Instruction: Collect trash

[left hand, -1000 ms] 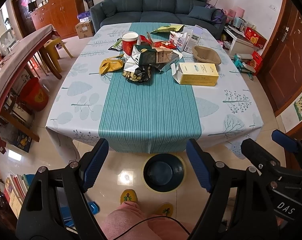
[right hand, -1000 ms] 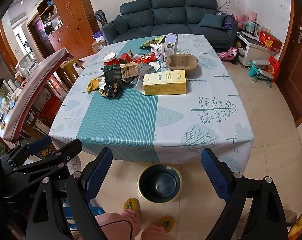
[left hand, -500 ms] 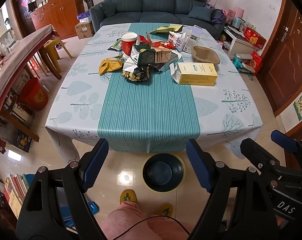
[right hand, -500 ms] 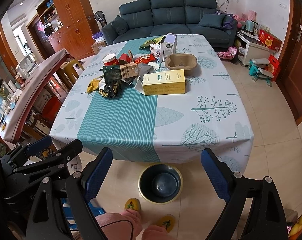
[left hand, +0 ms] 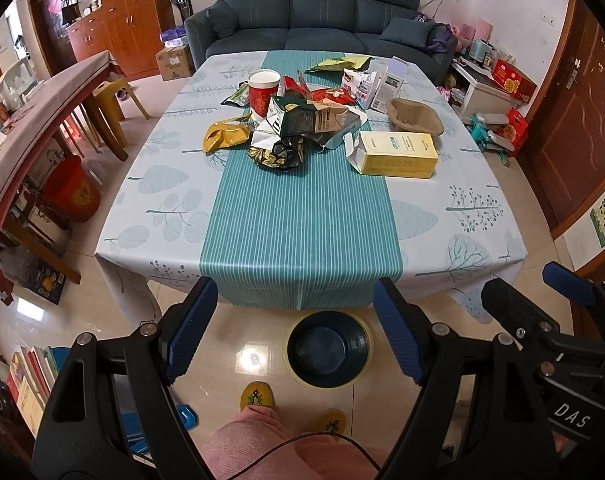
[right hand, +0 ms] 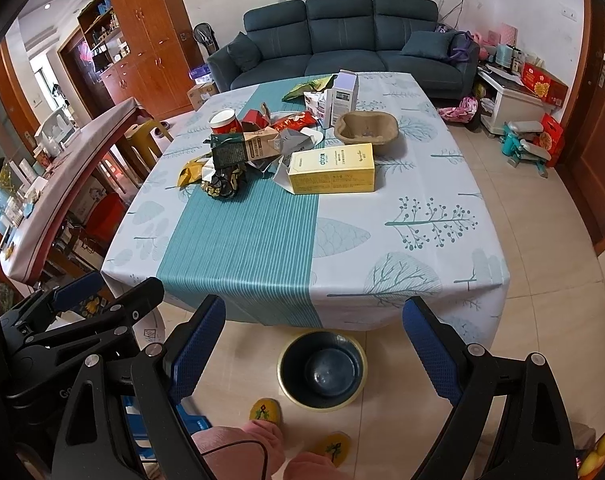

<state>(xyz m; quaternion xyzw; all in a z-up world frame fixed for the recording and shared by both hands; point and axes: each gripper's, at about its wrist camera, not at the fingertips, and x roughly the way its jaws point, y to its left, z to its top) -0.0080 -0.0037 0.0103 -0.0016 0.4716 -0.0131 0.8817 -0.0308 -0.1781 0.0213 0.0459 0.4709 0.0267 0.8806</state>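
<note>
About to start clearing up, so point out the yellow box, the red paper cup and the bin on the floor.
yellow box (left hand: 398,153), left wrist view, top face
red paper cup (left hand: 261,98), left wrist view, red side
bin (right hand: 321,372), right wrist view, inside bottom

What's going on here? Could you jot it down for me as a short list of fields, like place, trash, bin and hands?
place: living room, table with a teal-striped cloth
trash: yellow box, red cup, brown pulp tray, crumpled wrappers
bin: dark bin on the floor at the table's near edge, looks empty
left gripper: fingers open, holding nothing
right gripper: fingers open, holding nothing
progress: nothing collected yet
</note>
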